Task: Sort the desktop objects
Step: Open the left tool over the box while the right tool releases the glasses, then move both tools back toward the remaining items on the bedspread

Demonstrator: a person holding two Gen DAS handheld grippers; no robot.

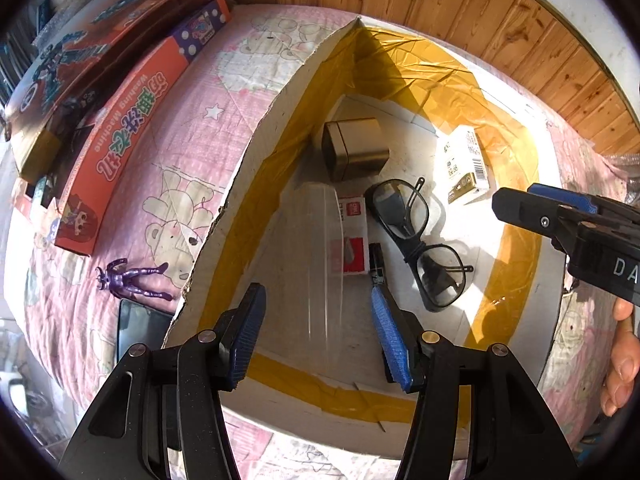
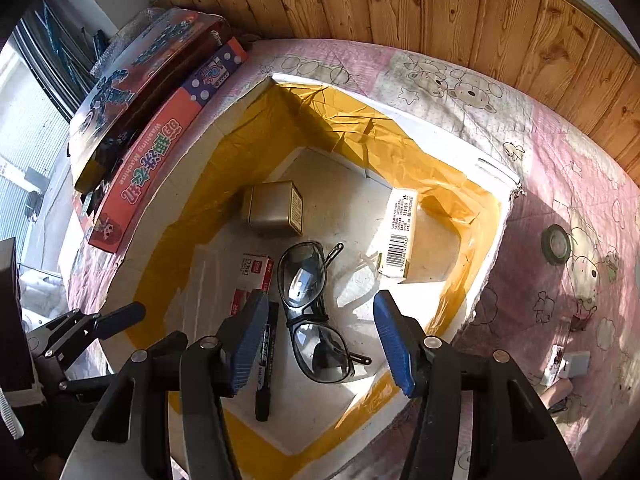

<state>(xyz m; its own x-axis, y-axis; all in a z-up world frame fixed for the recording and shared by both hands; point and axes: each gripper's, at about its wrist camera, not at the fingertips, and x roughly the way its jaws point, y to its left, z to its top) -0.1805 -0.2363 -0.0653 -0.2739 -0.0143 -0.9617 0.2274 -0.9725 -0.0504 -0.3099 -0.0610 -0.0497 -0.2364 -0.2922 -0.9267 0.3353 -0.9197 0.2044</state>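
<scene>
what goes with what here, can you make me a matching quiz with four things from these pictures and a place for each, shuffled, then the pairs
Things
1. glasses
2. purple figure
3. black marker
4. metal tin

Places
A. on the pink blanket, outside the box
B. middle of the box floor, between the red packet and the white carton
C. far corner region of the box floor
D. box floor, beside the red packet, below the left finger of the right tongs in the right wrist view

Pairs: 1-B, 2-A, 3-D, 4-C

A pink bear-print quilt (image 2: 560,184) lies below a wood-panelled wall (image 2: 440,12).
</scene>
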